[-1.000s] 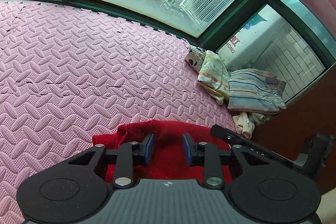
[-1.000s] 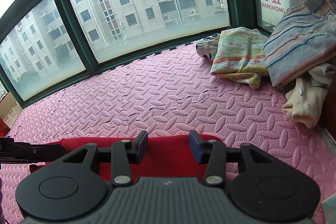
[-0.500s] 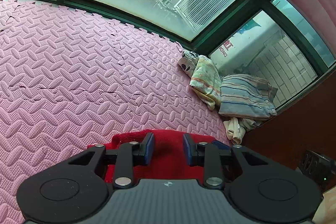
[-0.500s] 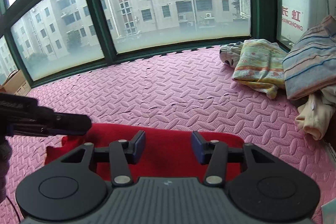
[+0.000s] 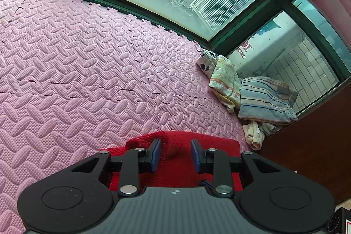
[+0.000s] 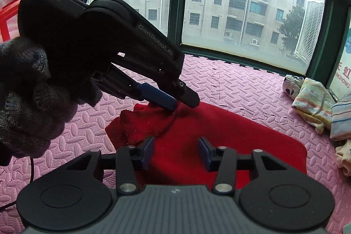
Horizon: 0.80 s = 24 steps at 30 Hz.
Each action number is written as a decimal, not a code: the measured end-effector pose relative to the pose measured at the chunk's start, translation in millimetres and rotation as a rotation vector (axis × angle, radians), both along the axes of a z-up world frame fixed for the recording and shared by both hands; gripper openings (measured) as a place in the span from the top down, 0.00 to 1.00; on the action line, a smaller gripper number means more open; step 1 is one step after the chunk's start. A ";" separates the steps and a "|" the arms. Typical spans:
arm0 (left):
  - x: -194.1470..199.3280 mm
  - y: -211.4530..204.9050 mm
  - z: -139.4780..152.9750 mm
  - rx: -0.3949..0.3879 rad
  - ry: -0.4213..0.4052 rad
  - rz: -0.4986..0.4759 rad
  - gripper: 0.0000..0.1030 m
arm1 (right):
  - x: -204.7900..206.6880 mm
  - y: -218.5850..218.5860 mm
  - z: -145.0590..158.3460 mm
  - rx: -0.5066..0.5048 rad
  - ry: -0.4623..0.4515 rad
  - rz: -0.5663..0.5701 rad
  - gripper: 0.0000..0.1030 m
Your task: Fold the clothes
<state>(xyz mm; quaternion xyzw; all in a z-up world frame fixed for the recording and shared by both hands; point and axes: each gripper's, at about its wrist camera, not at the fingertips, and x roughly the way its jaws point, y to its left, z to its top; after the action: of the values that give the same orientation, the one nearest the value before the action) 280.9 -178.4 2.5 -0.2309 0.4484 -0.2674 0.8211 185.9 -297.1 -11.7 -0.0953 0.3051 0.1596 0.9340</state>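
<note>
1. Two claws work one red knit garment (image 6: 219,131) on the pink foam floor mat (image 6: 241,84); nearest, the right claw (image 6: 175,152) hangs just above the flat red panel, jaws closing, nothing pressed between them.
2. Just beyond and to its left, the left claw (image 6: 175,102) pinches a bunched corner of the garment; its pads look clamped on the knit.
3. The garment's long side runs rightward from that pinch; so the right claw is nearer the free panel.
4. Farthest, folded clothes (image 6: 311,102) sit by the window.

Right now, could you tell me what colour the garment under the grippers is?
Red garment, seen best in the right wrist view.
</note>
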 end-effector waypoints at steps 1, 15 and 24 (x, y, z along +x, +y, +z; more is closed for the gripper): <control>0.2 0.6 -0.9 -0.004 0.002 0.003 0.69 | -1.1 0.5 -1.4 -0.001 -0.002 -0.004 0.56; -18.2 -0.4 14.1 0.028 -0.036 -0.006 0.52 | -12.8 -13.7 12.5 0.058 0.008 -0.067 0.47; -55.3 3.9 30.5 0.094 -0.102 -0.018 0.16 | -42.5 -28.8 10.7 0.095 0.035 -0.128 0.17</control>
<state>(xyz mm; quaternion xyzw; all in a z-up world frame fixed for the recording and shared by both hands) 225.7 -174.6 32.9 -0.1741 0.4203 -0.2649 0.8502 143.4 -325.9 -1.0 -0.0284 0.3187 0.1156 0.9404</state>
